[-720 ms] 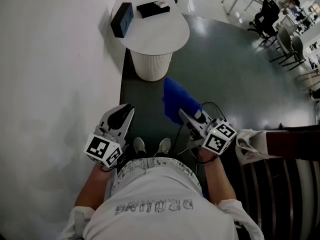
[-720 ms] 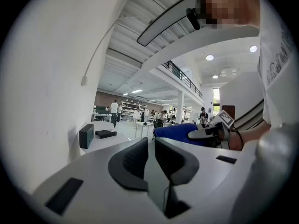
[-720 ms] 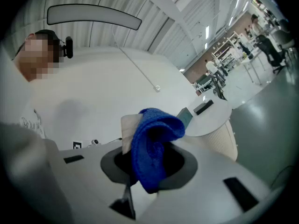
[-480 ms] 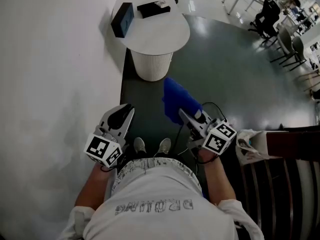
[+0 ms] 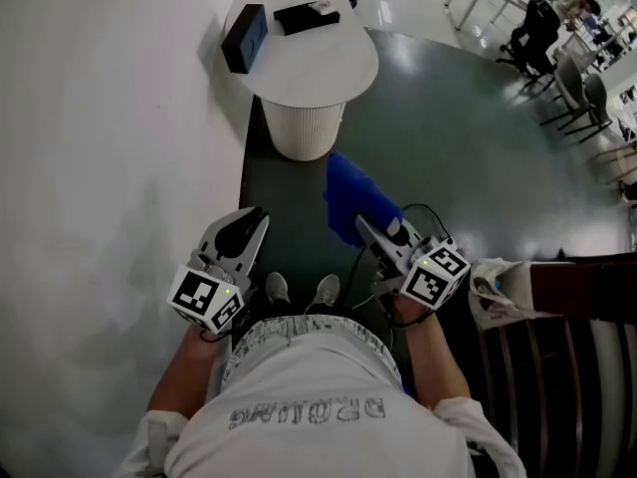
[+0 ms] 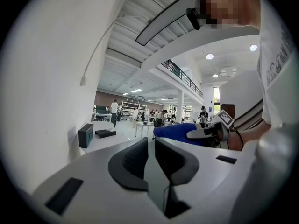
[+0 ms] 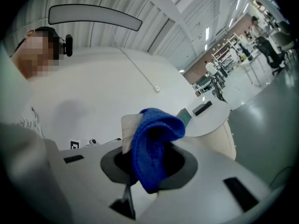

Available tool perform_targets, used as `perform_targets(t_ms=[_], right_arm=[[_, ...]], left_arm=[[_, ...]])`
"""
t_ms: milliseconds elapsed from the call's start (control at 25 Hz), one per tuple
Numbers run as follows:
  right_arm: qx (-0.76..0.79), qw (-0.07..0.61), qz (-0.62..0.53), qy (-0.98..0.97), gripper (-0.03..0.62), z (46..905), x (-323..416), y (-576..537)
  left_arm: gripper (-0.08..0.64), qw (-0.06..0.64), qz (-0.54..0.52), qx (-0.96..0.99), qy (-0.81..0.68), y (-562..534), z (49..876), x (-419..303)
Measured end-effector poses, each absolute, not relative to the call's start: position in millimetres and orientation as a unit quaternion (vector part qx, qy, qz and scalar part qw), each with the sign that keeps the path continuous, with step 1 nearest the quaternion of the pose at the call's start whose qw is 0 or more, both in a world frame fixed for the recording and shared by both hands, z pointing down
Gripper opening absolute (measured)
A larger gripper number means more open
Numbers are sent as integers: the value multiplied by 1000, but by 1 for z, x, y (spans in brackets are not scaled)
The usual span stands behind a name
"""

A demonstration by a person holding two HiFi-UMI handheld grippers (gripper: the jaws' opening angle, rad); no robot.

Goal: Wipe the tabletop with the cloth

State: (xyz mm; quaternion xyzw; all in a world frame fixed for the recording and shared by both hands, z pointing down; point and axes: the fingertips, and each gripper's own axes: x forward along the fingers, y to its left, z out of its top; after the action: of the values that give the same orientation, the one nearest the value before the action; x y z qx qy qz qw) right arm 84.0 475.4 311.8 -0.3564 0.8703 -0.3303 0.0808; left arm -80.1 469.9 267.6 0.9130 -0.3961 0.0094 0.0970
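A blue cloth (image 5: 354,203) hangs from my right gripper (image 5: 364,229), which is shut on it; in the right gripper view the cloth (image 7: 152,146) bulges out between the jaws with a white tag showing. My left gripper (image 5: 251,219) is held at waist height to the left, jaws close together with nothing between them (image 6: 150,157). The round white table (image 5: 304,53) stands ahead by the white wall, well beyond both grippers. The left gripper view shows the same table (image 6: 100,136) in the distance, and the right gripper with the cloth (image 6: 180,132).
On the tabletop lie a dark box (image 5: 242,38) standing on edge and a flat black object (image 5: 304,16). A ribbed white base (image 5: 302,130) holds the table up. A white wall runs along the left; dark floor, chairs and desks lie to the right.
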Motion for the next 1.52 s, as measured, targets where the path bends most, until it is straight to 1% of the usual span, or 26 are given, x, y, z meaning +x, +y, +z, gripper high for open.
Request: perform_targets(t_ms=[280,800,1200,1520], right_arm=[[-349,71,-337,871,94,321,94,483],[-344,74,-343,871,94,330,125,486],[-346,67,-338,872,92,330,136,474],[-350,60,-328,875,92,333,146,457]], left_arm=[[61,99,10,909,-406,478,269,-69],[61,94,11,907,-411,483,273,-43],[61,90,8,907,-411,464,265,-29],[60,90,1,906,-413,446,273,-23]])
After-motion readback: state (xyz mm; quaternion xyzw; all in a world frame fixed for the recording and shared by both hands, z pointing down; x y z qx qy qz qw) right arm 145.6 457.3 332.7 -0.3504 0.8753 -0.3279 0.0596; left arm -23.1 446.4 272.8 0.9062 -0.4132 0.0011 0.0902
